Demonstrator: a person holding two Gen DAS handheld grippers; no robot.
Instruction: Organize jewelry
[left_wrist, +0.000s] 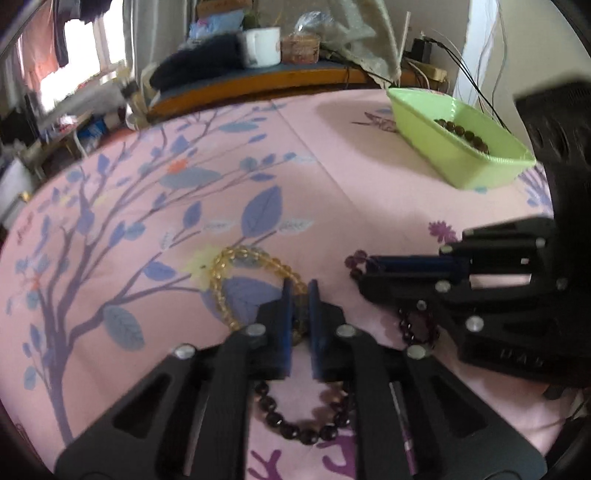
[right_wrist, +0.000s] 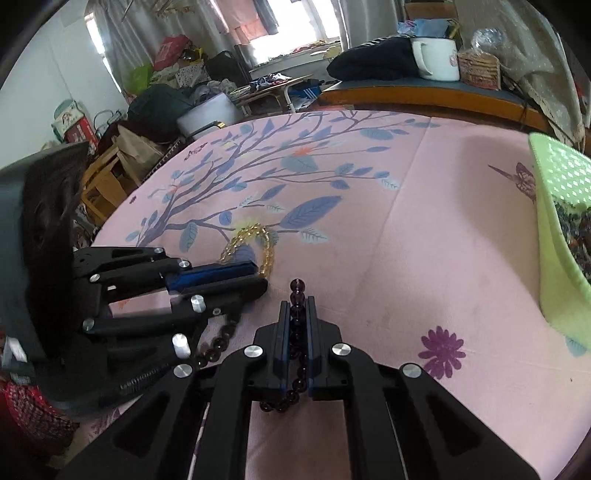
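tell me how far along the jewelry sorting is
Done: one brown bead bracelet already lies in the green tray. In hand: the left gripper is shut on the yellow bracelet and the right gripper on the purple bracelet. Left: another dark bracelet on the pink cloth.

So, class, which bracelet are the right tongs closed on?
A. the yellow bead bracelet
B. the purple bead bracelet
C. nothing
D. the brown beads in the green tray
B: in the right wrist view, the right tongs pinch the purple bead bracelet, beads showing between and beyond the fingers.
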